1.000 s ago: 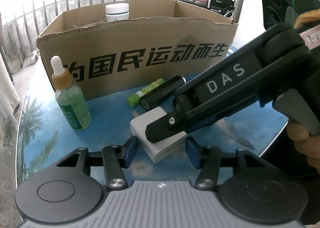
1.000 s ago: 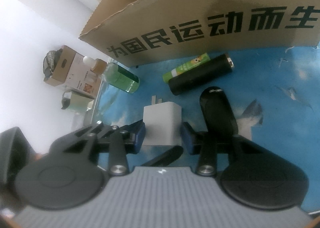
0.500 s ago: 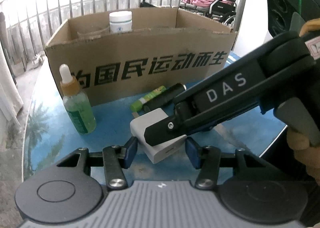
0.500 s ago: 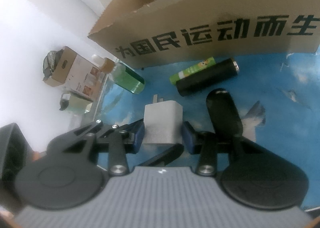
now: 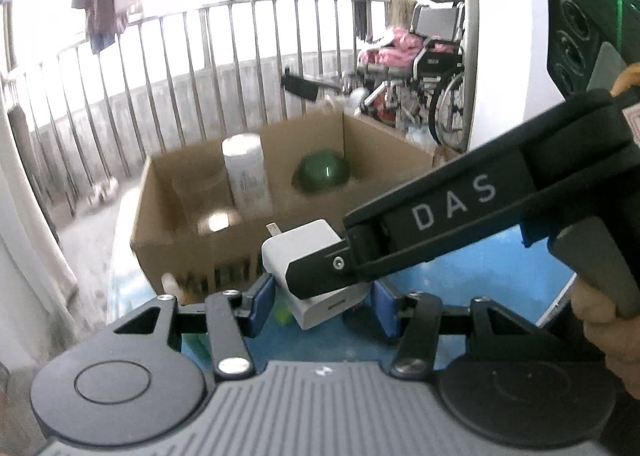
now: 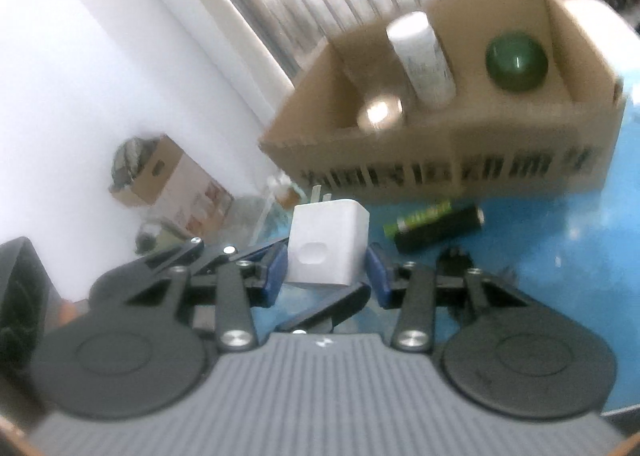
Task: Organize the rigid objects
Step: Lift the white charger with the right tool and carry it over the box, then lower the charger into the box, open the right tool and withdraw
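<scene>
Right tongs (image 6: 326,268) clamped on the white charger (image 6: 328,246), held off the blue counter (image 6: 540,256) in front of the cardboard box (image 6: 460,160) (prongs toward it). Left tongs (image 5: 324,306) spread wide, gripping nothing, just under the charger. In the box: white bottle (image 6: 420,56), green ball (image 6: 516,60). Black cylinder (image 6: 440,228) lies before the box.

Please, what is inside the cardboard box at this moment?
Inside the cardboard box stand a white bottle and a dark green round object; a blurred clear container sits beside them. The near wall hides the floor.
</scene>
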Demonstrator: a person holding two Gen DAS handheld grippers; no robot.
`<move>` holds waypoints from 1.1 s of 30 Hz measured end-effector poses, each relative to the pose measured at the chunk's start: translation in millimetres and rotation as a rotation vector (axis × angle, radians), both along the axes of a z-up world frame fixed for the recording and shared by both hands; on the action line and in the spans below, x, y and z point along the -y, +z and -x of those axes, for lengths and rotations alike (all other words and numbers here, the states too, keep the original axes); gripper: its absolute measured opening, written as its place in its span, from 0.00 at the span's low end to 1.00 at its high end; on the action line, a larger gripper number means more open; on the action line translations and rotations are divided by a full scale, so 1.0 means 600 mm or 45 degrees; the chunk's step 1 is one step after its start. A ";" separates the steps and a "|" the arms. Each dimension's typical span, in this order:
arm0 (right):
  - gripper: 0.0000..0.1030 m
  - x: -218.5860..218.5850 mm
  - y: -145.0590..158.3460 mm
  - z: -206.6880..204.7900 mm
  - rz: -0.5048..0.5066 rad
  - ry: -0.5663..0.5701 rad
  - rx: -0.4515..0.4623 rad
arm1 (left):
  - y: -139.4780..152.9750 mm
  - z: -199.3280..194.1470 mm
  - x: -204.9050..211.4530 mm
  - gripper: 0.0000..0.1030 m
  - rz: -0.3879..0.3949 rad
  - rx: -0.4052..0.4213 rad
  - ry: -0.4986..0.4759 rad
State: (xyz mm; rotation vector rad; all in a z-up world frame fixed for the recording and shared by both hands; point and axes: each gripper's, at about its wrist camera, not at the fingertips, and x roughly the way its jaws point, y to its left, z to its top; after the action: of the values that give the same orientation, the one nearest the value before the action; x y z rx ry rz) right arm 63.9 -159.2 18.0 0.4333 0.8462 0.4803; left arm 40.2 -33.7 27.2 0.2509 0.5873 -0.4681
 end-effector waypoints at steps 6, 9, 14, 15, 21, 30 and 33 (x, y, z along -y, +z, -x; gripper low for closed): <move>0.41 0.027 0.069 -0.021 -0.001 -0.010 0.146 | 0.063 -0.028 0.034 0.52 -0.037 0.130 -0.027; 0.42 0.040 0.100 -0.049 0.023 -0.014 0.204 | 0.089 -0.062 0.048 0.52 -0.044 0.146 -0.049; 0.42 0.054 0.114 -0.125 0.049 -0.009 0.177 | 0.103 -0.140 0.079 0.50 -0.100 0.128 -0.083; 0.42 0.058 0.111 -0.148 0.038 -0.008 0.150 | 0.097 -0.159 0.088 0.50 -0.108 0.111 -0.087; 0.41 0.085 0.041 -0.278 -0.019 0.016 -0.130 | 0.032 -0.273 0.100 0.50 -0.107 -0.133 -0.086; 0.44 0.089 -0.050 -0.400 -0.029 0.080 -0.471 | -0.035 -0.367 0.073 0.49 -0.062 -0.426 -0.052; 0.45 0.084 -0.072 -0.428 -0.021 0.111 -0.578 | -0.052 -0.389 0.058 0.49 -0.028 -0.509 -0.035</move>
State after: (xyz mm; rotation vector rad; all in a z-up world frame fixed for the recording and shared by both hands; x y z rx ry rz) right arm 320.8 -209.5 -25.0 0.5324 1.3036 0.4764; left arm 273.6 -68.4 -3.9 0.1870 0.9804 -0.5431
